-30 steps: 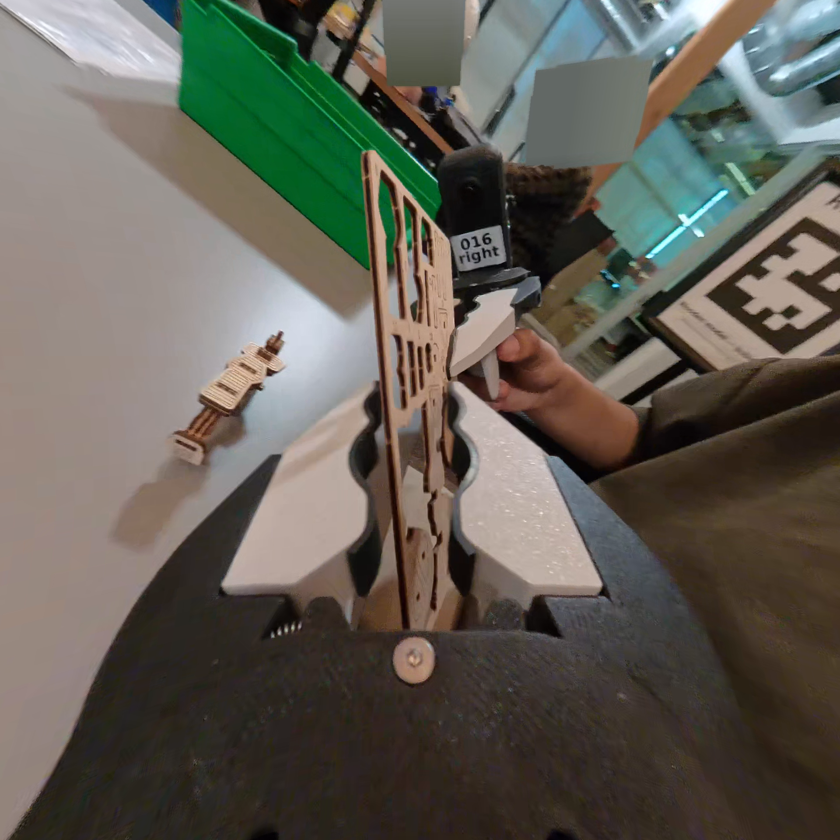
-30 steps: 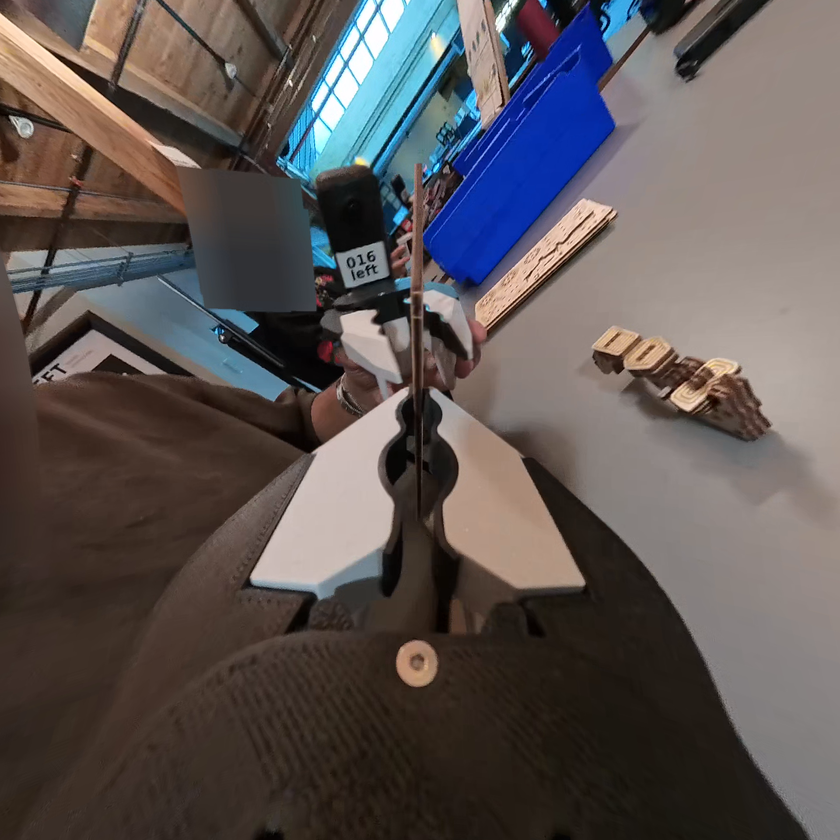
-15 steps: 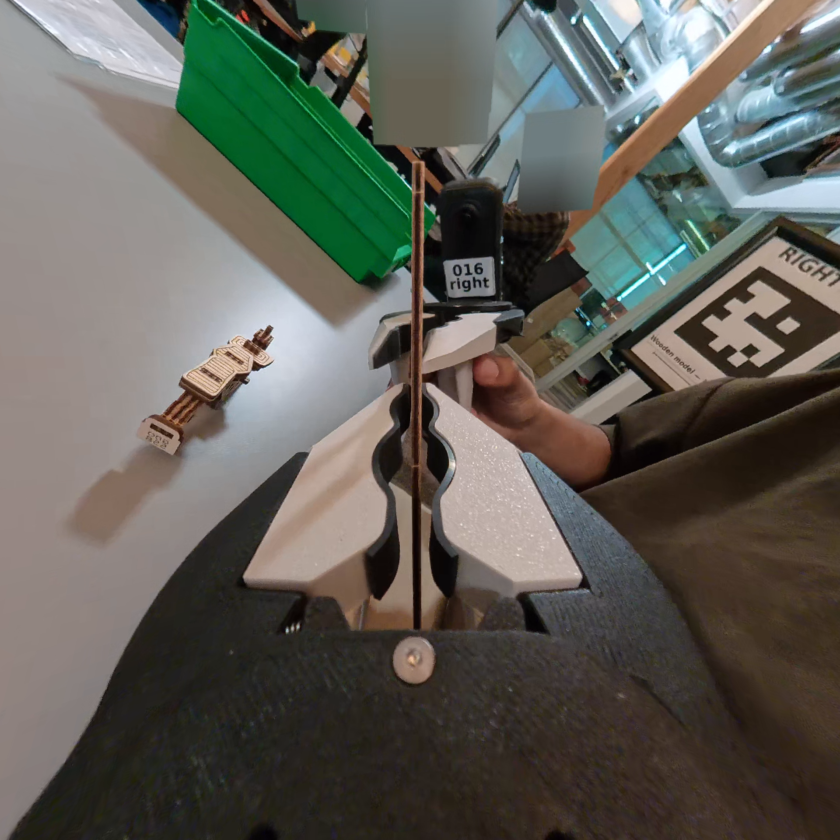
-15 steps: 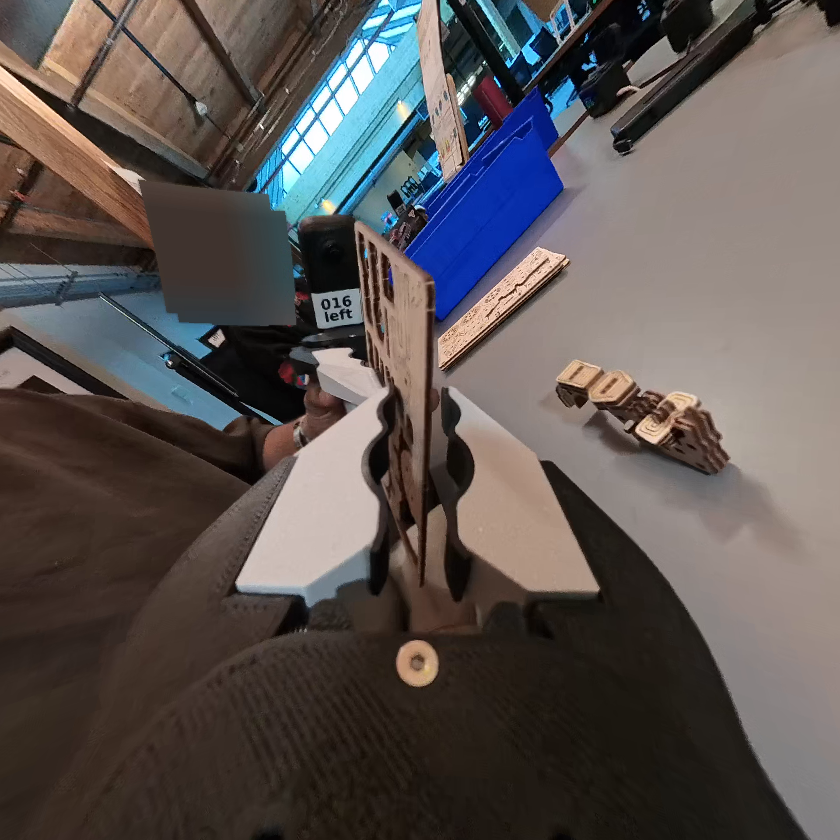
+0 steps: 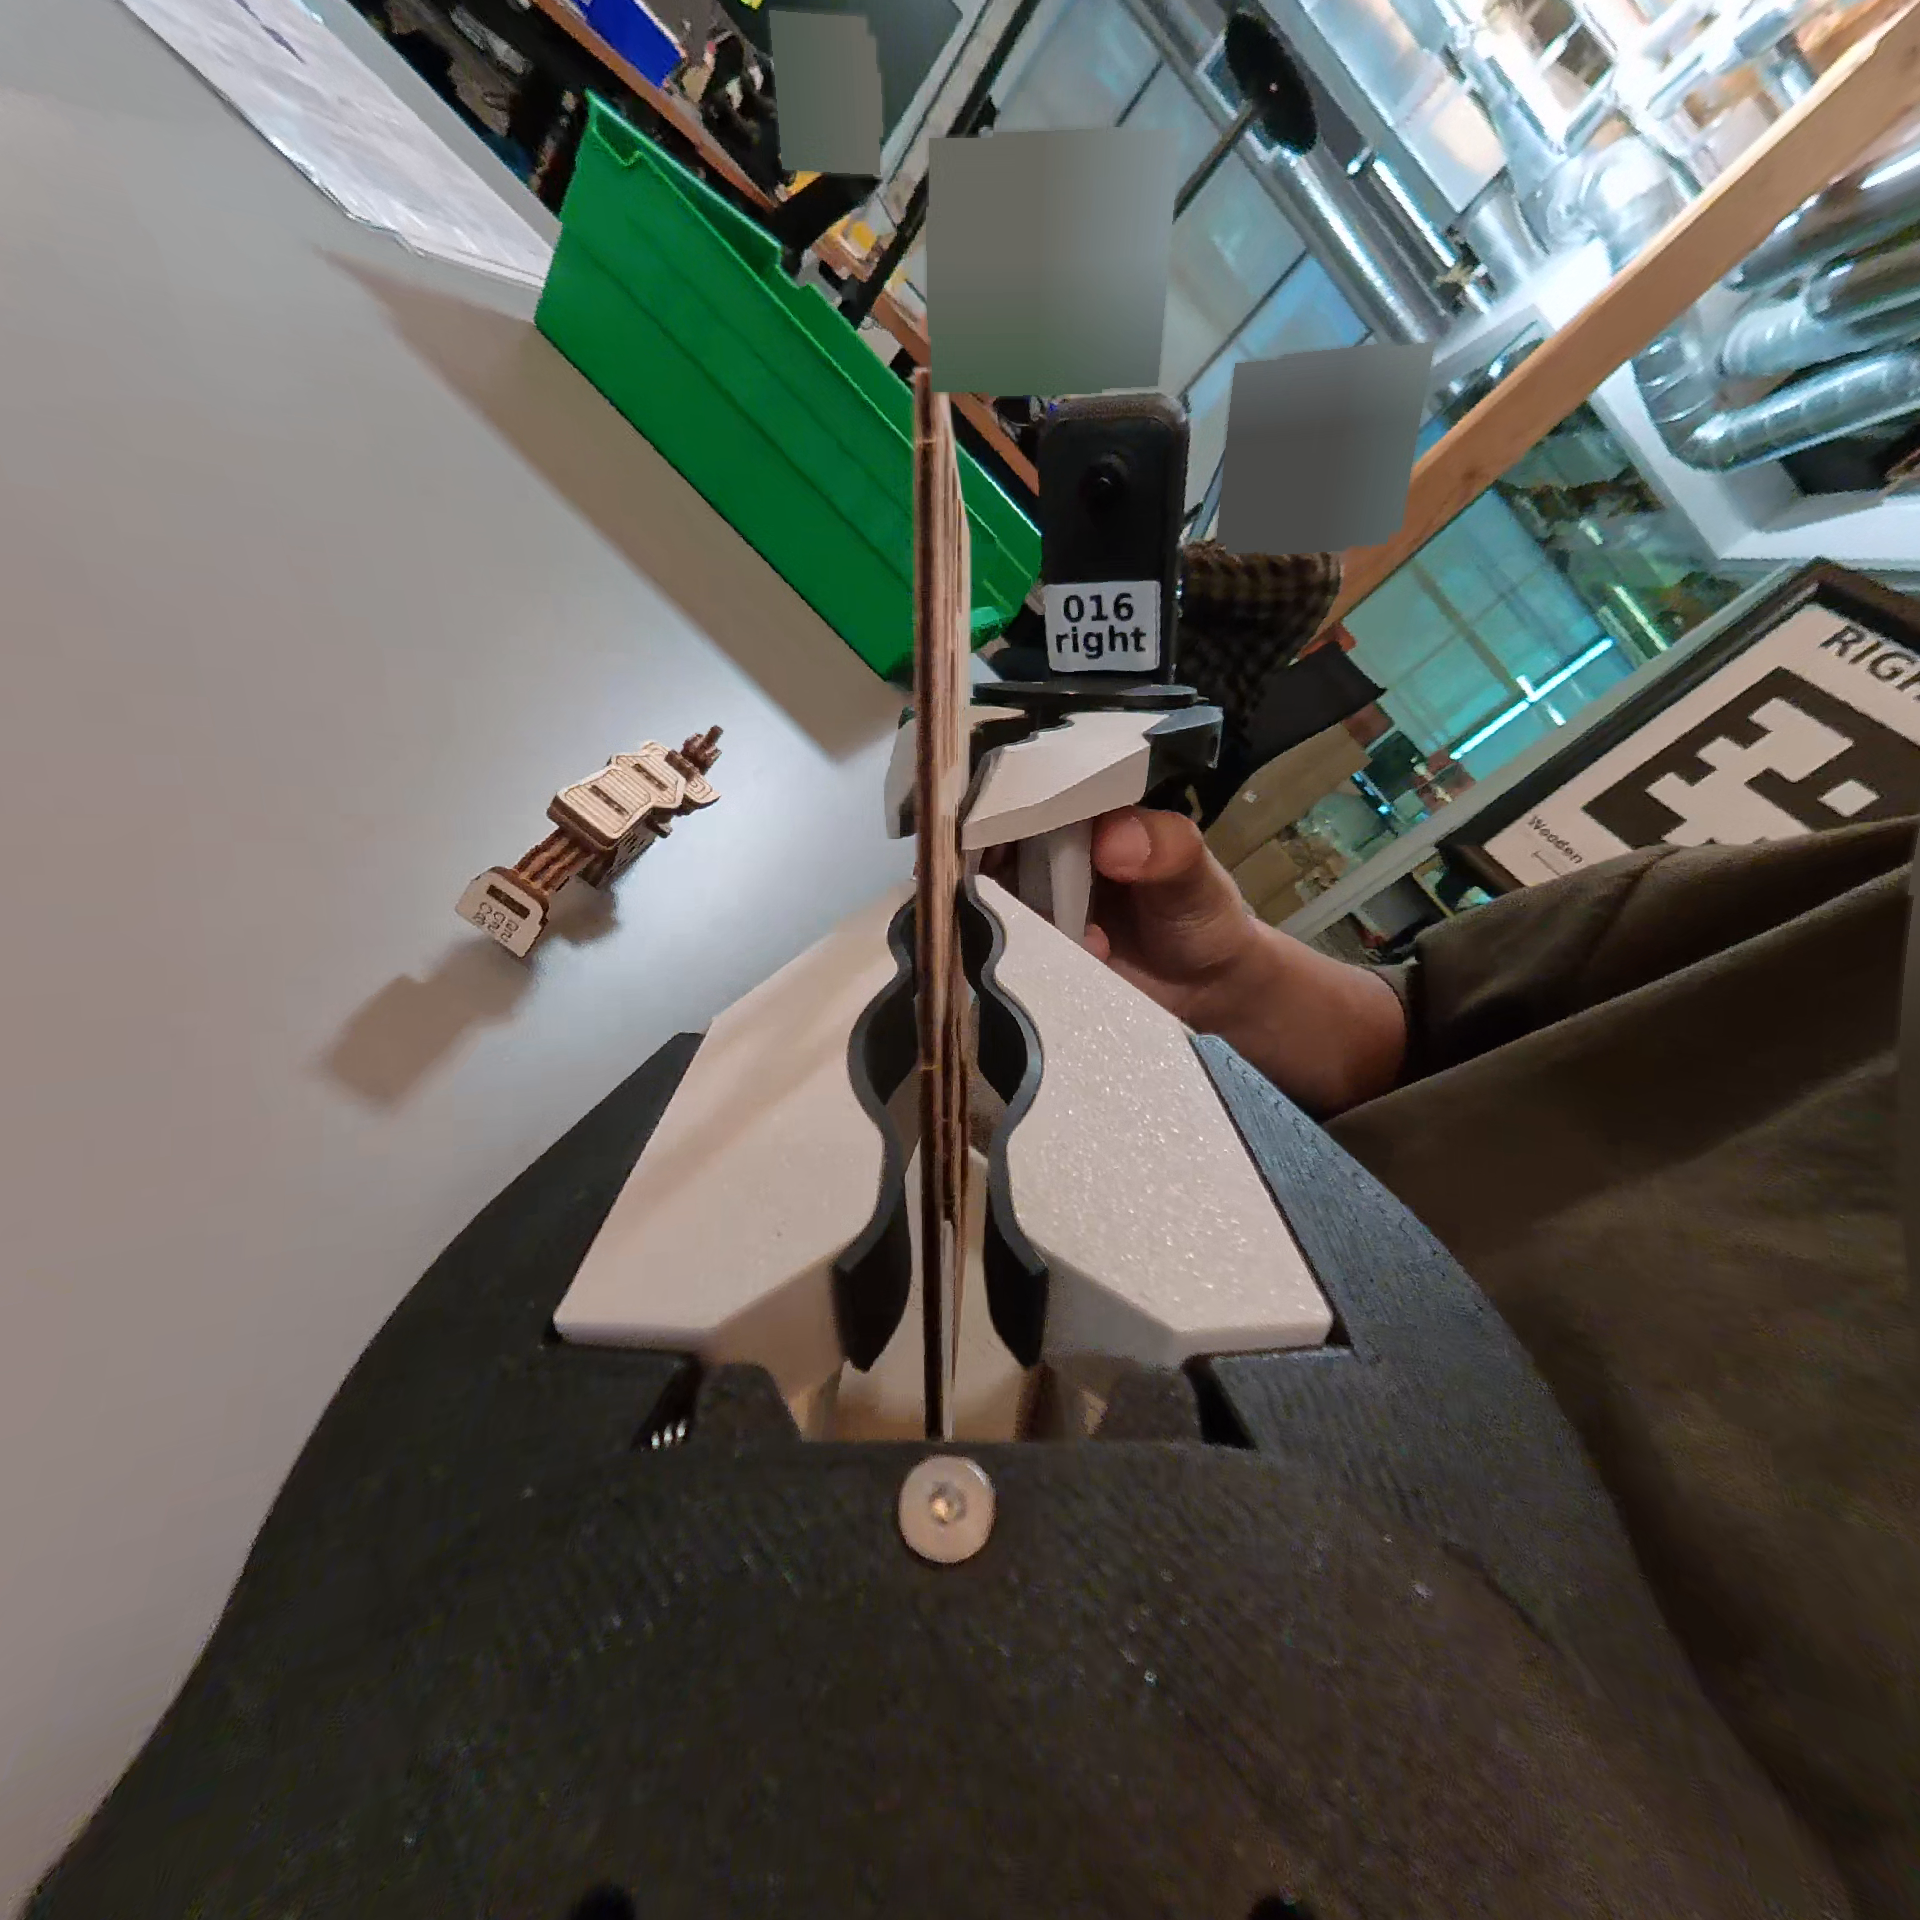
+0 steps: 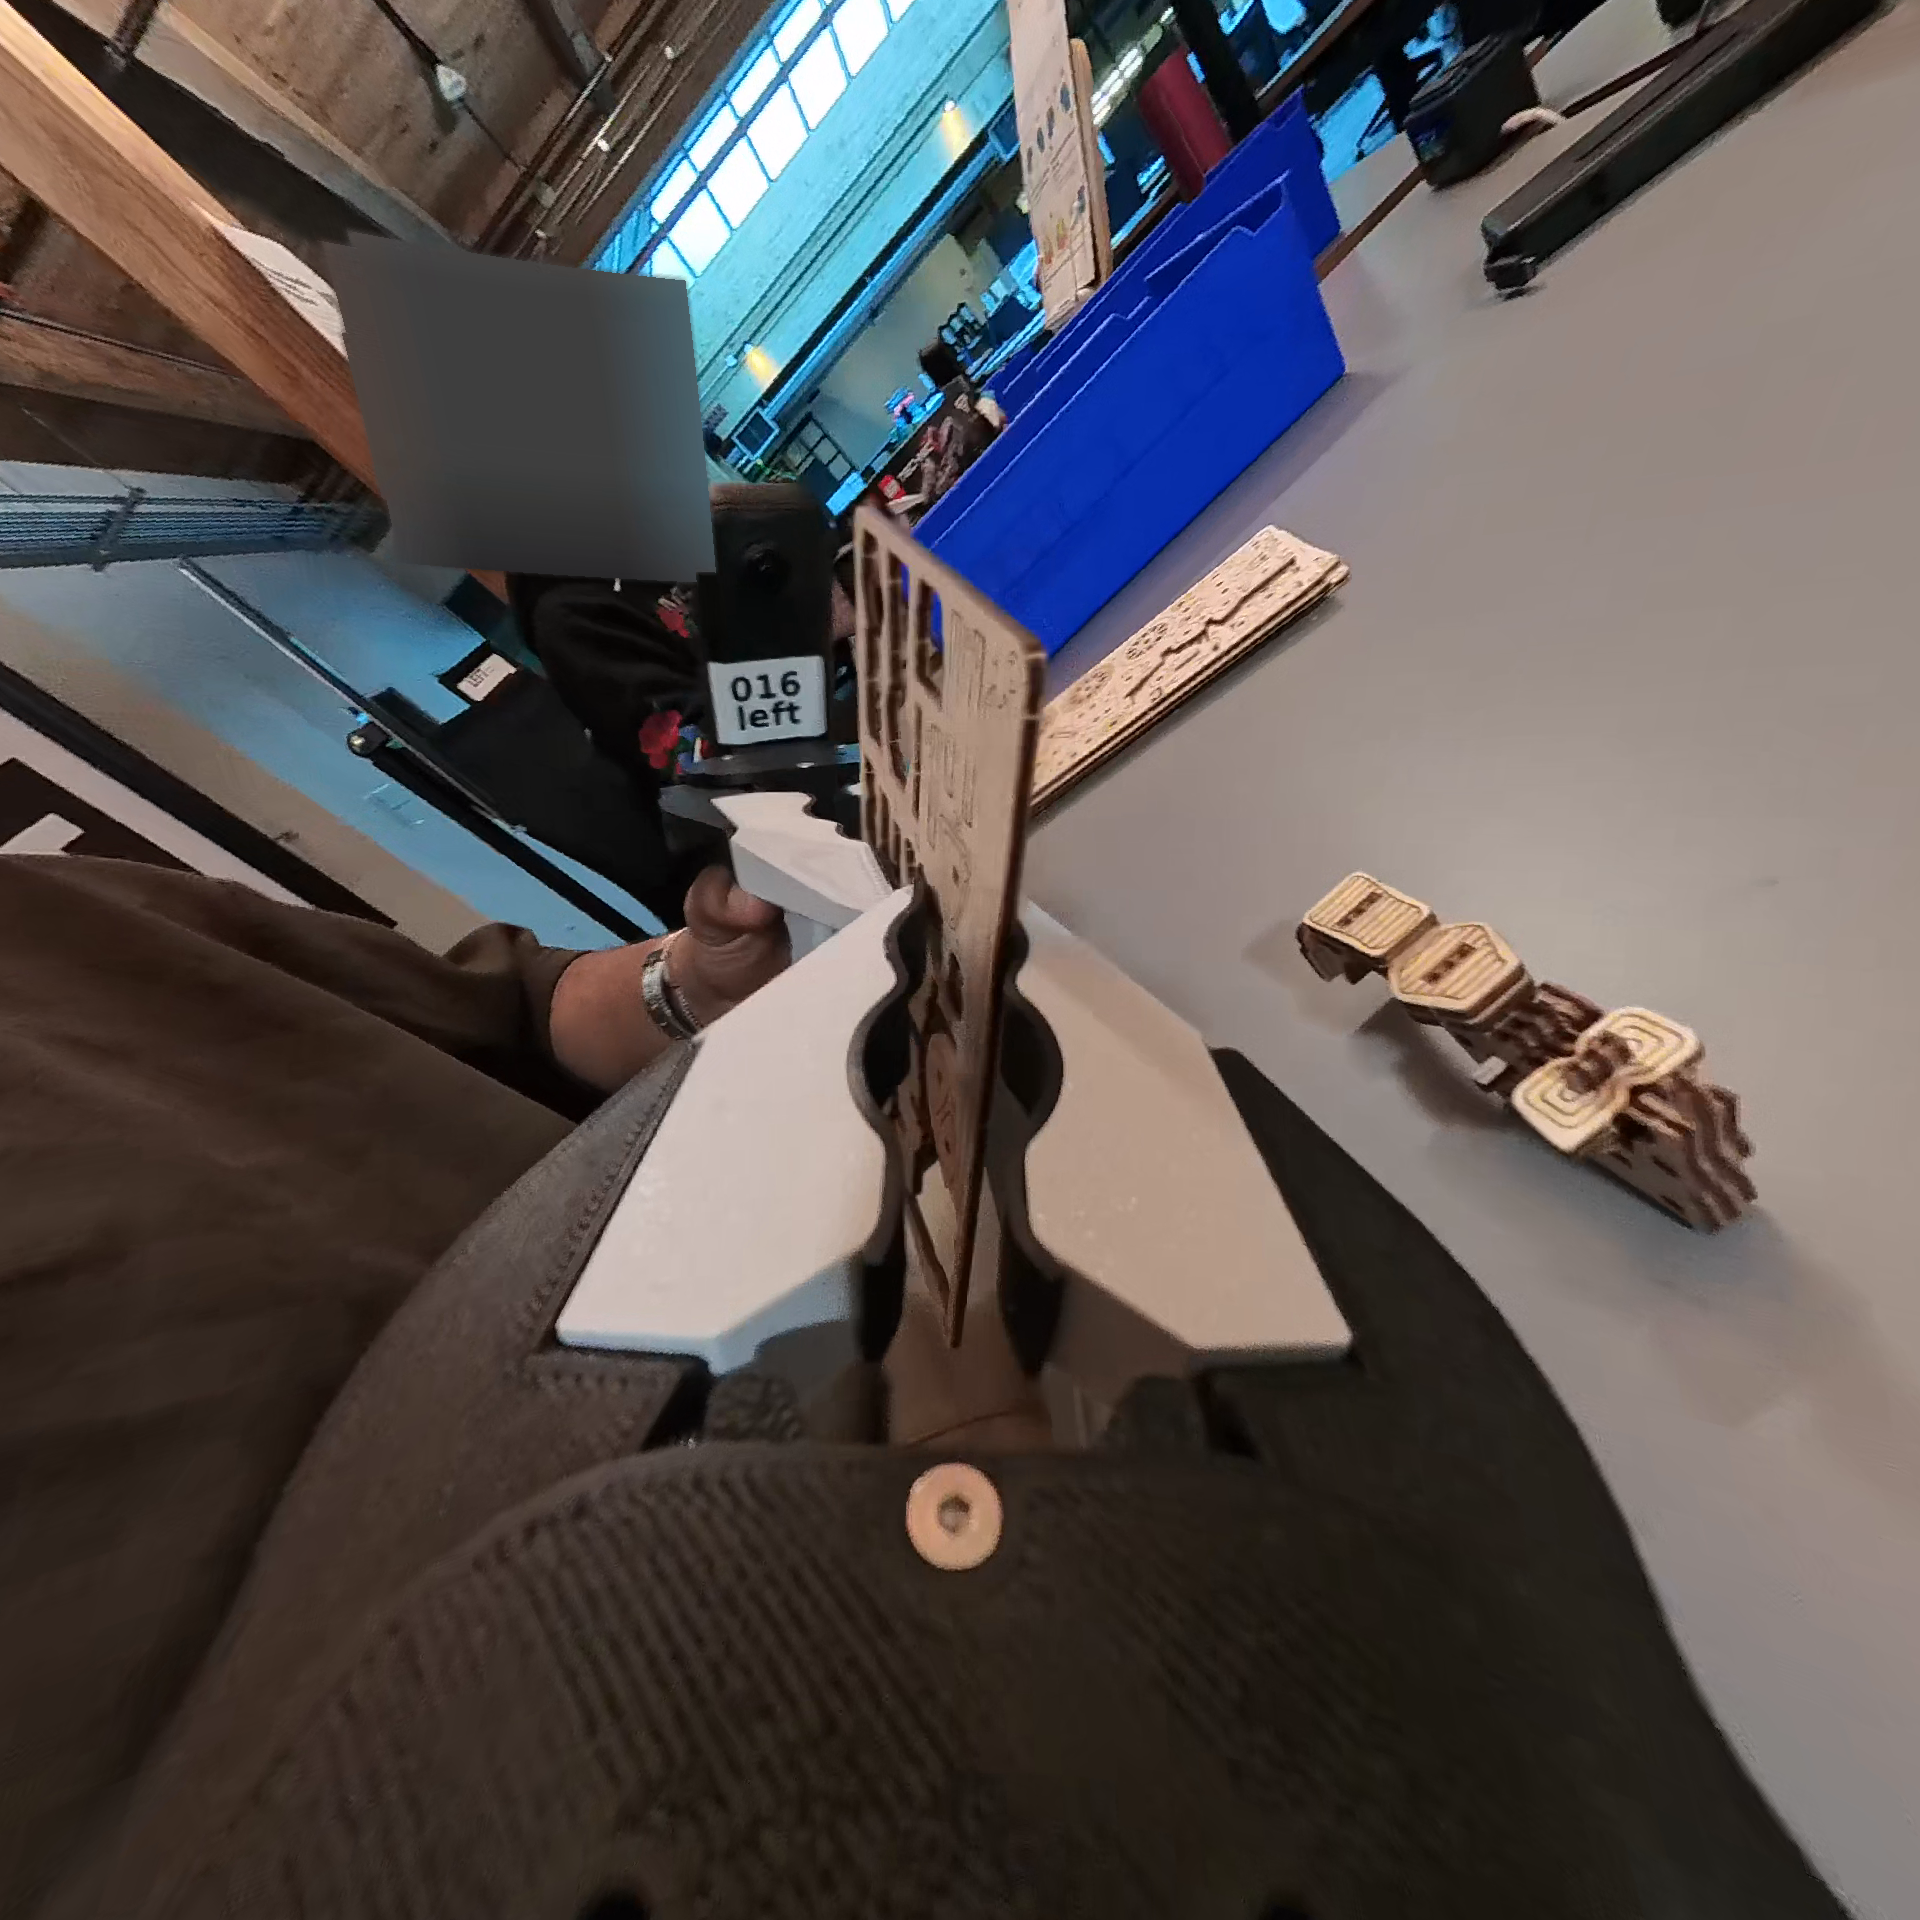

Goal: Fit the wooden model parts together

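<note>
Your left hand-held gripper [image 5: 940,940] is clamped on one end of a thin laser-cut wooden sheet [image 5: 940,727], which you see edge-on between its white fingers [image 5: 1091,1091]. Your right hand-held gripper [image 6: 961,925] grips the opposite end of the same sheet [image 6: 951,748], its jaws narrowed onto the wood, with the cut-out face of the sheet turned partly towards its camera. So the sheet is held up in the air between your two hands, clear of the worktop [image 5: 208,623].

The sheet looks light and stiff along its plane but brittle: many slots are cut through it, so thin webs of wood are all that holds the parts in. My judgement is that twisting or bending it between the two grippers would snap it, perhaps where you do not want. Keep your hold on the solid outer frame, not on the slotted middle, and press parts out gently.

Farther out, a partly built wooden model [image 6: 1527,1049] lies on the worktop to the right of your right gripper, well apart from the sheet; the left wrist view shows it too [image 5: 603,831]. Near the far edge a stack of further uncut sheets [image 6: 1195,665] lies just beside a blue bin [image 6: 1143,436], and a green bin [image 5: 748,416] stands at the far edge in the left view
</note>
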Motion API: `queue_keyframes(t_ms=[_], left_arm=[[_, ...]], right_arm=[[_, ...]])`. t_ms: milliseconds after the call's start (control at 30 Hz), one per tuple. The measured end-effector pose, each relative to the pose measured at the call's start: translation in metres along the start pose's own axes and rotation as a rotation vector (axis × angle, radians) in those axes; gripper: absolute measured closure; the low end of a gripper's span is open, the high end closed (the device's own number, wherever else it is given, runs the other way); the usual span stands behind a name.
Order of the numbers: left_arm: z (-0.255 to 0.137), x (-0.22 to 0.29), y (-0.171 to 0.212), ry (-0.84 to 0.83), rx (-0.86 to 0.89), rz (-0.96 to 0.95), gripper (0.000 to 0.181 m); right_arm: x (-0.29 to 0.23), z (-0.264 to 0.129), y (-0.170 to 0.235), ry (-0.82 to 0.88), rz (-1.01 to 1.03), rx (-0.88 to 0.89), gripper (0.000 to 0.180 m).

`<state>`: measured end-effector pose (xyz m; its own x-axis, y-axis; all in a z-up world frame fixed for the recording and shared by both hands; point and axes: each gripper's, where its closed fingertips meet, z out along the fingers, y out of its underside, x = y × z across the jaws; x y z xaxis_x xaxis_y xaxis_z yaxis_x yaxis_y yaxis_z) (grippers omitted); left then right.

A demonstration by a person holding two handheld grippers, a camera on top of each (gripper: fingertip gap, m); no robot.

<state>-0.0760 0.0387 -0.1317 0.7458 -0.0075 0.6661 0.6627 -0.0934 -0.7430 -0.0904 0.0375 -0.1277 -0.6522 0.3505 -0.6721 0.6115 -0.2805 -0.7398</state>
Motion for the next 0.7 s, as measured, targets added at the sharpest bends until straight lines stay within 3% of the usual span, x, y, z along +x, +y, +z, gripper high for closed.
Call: queue_keyframes(t_ms=[33,500,700], left_arm=[[-0.001,-0.001,0.002,0.013,-0.006,-0.007,0.179],[-0.009,0.008,-0.014,0.098,0.070,-0.046,0.181],[-0.005,0.013,-0.015,0.145,0.072,-0.050,0.177]], right_arm=[[-0.001,0.001,0.001,-0.016,0.009,-0.007,0.175],[-0.009,-0.001,-0.004,-0.118,0.043,0.019,0.168],[-0.016,-0.006,-0.005,-0.130,0.012,0.038,0.179]])
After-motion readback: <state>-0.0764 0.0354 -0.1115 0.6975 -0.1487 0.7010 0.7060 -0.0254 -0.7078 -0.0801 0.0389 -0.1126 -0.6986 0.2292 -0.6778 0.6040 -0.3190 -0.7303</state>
